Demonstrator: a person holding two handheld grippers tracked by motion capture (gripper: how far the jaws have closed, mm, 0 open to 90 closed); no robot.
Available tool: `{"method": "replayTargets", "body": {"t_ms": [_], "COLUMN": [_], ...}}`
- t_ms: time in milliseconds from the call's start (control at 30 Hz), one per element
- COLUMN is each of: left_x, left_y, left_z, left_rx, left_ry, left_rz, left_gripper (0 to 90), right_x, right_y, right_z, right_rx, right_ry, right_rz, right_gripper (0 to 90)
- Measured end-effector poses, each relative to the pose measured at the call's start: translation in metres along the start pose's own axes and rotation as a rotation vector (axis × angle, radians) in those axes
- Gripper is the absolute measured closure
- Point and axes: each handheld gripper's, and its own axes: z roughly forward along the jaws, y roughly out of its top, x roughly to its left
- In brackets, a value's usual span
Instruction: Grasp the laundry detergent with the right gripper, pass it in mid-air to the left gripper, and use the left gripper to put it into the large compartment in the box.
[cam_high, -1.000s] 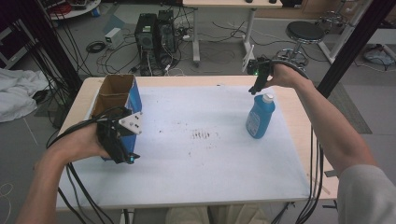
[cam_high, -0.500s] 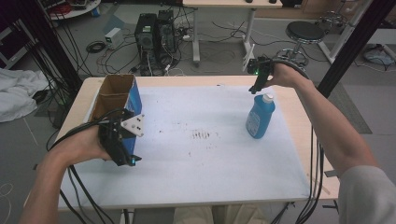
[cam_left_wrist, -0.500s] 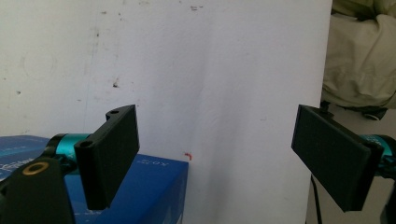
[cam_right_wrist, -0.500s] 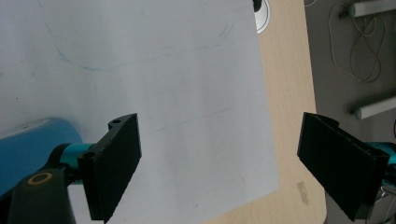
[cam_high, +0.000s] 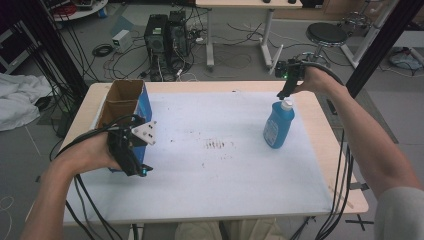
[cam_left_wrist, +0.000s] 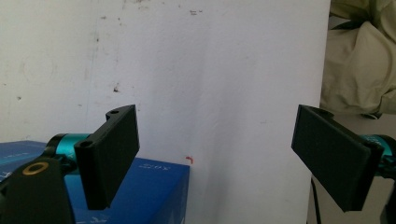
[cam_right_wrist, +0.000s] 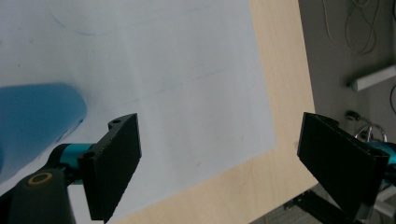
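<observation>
- Standing upright on the white-covered wooden counter (cam_high: 210, 200), the blue plastic bottle with a white cap (cam_high: 278, 125) is toward the far right side.
- The right tongs (cam_high: 288, 88) hover just above the bottle's cap; in the right gripper view their jaws are spread wide with nothing between them (cam_right_wrist: 219, 163).
- The left tongs (cam_high: 131, 156) are beside the open blue cardboard box (cam_high: 122, 107) at the counter's left edge, jaws likewise released and empty (cam_left_wrist: 215, 158), the box's blue corner (cam_left_wrist: 154, 186) under the left jaw.
</observation>
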Motion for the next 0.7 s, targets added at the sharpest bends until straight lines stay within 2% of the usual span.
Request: {"method": "replayTargets", "body": {"t_ms": [67, 300, 700], "left_x": [0.0, 0.003, 0.004], "left_y": [0.0, 0.004, 0.009], "left_z": [0.001, 0.002, 0.001], "left_rx": [-0.002, 0.0, 0.005], "left_ry": [-0.002, -0.013, -0.018], "left_rz": [-0.007, 0.014, 0.04], "left_gripper": [15.1, 15.1, 15.1], "right_x": [0.001, 0.011, 0.043], "right_y": [-0.007, -0.028, -0.054], "right_z": [-0.005, -0.022, -0.035], "right_rx": [0.007, 0.023, 0.041], "right_ry": [0.0, 0.002, 0.017], "right_rz": [0.01, 0.043, 0.074], "right_gripper": [12.8, 12.8, 12.8]}}
